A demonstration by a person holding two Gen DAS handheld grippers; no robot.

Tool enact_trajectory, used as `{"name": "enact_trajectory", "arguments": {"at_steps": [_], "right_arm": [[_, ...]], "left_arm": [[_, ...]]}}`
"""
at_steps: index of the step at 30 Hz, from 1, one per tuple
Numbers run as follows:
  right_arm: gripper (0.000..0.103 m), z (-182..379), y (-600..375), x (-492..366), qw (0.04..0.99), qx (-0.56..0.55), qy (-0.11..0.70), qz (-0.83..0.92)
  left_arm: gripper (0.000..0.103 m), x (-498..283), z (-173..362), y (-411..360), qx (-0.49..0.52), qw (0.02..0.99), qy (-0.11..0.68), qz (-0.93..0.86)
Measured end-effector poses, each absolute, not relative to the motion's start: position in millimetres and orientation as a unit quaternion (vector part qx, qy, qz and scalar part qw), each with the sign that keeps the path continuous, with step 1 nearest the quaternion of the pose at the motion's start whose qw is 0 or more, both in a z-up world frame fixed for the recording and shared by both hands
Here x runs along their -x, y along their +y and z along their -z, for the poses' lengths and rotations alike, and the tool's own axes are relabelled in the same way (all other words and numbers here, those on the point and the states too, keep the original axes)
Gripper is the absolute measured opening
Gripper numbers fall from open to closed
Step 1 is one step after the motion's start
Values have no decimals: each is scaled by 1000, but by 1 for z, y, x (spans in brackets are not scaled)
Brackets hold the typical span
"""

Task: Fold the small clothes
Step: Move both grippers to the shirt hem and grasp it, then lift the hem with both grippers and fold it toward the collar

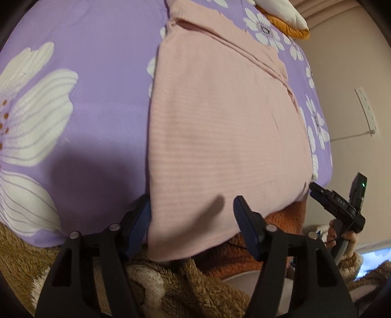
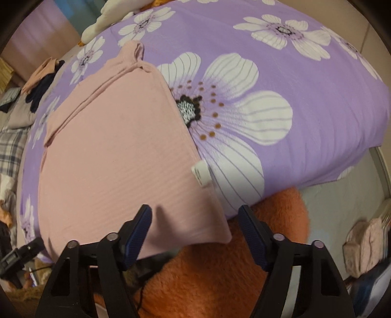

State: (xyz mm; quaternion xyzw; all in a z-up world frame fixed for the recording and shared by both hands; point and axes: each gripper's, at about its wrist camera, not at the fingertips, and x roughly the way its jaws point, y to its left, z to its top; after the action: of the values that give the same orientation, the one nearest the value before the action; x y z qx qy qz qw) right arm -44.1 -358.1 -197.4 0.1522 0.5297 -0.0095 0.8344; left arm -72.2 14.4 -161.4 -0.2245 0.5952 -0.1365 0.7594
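A pink ribbed garment (image 1: 220, 127) lies flat and folded lengthwise on the purple flowered bedspread (image 1: 97, 73), with its near hem hanging over the bed's edge. My left gripper (image 1: 193, 215) is open, and the hem's left corner sits between its fingers, apart from the pads. In the right wrist view the same garment (image 2: 117, 151) carries a white care label (image 2: 201, 175) on its right edge. My right gripper (image 2: 194, 217) is open around the hem's right corner, with its left finger (image 2: 140, 225) over the cloth and its right finger beyond the edge.
Orange fleece (image 2: 220, 269) and brown fleece (image 1: 171, 281) fill the space below the bed edge. A white and orange pillow (image 1: 286, 17) lies at the far end. A heap of dark and peach clothes (image 2: 41, 80) sits far left, and a pink bag (image 2: 361, 244) stands on the floor.
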Motion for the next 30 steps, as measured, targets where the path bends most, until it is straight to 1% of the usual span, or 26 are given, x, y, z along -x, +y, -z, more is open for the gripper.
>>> {"name": "enact_trajectory", "arguments": {"at_steps": [2,3,5,7,8,9,11,12,13,14,15,17,21,30], "right_arm": [[63,202,-359,45,831,-154,534,5],[61,204,-359,45,829,-155,537,1],[53,206,-358,44,826,-153,542,-2],[50,205,-357,43,827,-149,543,-3],[45,204,-357,44,827,-147,543,-6],[41,203,-357,44,828,-143,542,-9],[28,202,-358,44,830,-130,543,-4],[25,202,-359,45,830,-126,543,-3],[16,202,-360,46,831,-126,542,-4],[12,201,-362,47,831,-128,541,-5],[10,199,-363,49,832,-129,540,-9],[2,196,-367,52,834,-138,533,-19],[2,181,-366,55,843,-148,515,-49],[2,161,-360,38,854,-170,487,-74]], "left_arm": [[59,75,163,14,224,759,594,142],[57,75,163,15,225,758,595,144],[54,76,165,16,230,756,596,144],[51,76,166,16,230,754,597,146],[46,77,166,17,229,755,598,144],[43,77,166,17,227,754,599,141],[29,76,167,16,221,755,602,135],[26,76,168,16,220,756,602,132],[19,75,168,16,222,757,601,128],[13,74,168,17,226,757,600,123],[11,74,168,16,228,757,600,123],[8,73,164,13,221,763,594,126],[7,71,158,9,216,771,584,137],[7,62,129,18,250,789,538,158]]}}
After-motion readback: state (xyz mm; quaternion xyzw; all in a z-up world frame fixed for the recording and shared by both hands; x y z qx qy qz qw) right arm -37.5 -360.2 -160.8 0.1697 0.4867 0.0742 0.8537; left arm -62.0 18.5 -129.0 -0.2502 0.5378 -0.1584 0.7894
